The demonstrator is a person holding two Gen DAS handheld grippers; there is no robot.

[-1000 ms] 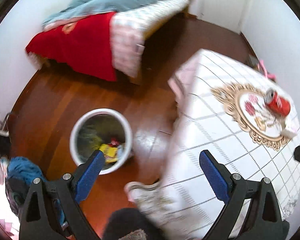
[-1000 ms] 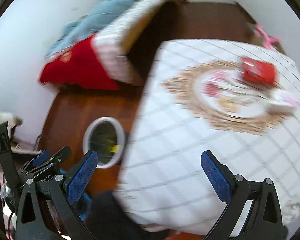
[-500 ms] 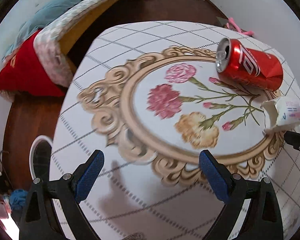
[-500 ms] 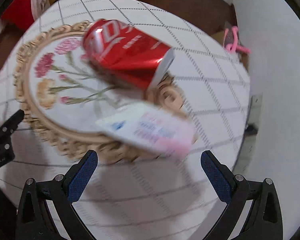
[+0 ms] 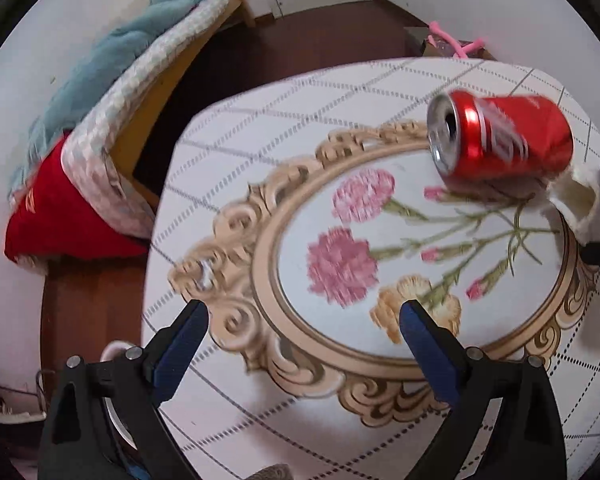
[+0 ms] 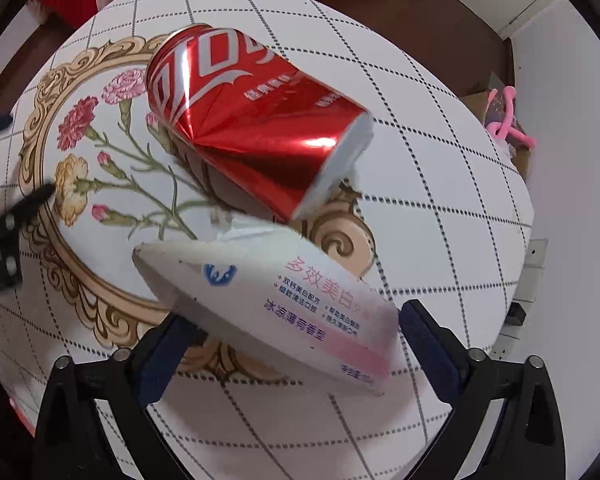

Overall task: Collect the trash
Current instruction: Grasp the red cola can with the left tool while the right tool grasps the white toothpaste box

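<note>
A crushed red soda can lies on its side on the round table. It also shows in the left wrist view at the far right. A white and pink toothpaste box lies just in front of the can, its end between the open jaws of my right gripper, not clamped. The box's open end shows in the left wrist view. My left gripper is open and empty above the table's near side, well short of the can.
The tablecloth has a gold frame with flowers. A bed with red and blue covers stands at the left. The white bin's rim shows on the floor below the table's edge. Pink items lie beyond the table.
Both grippers swung from the floor and bin to over the table. The right gripper has closed in on the toothpaste box, whose end now sits between its jaws. The left moved a little nearer.
</note>
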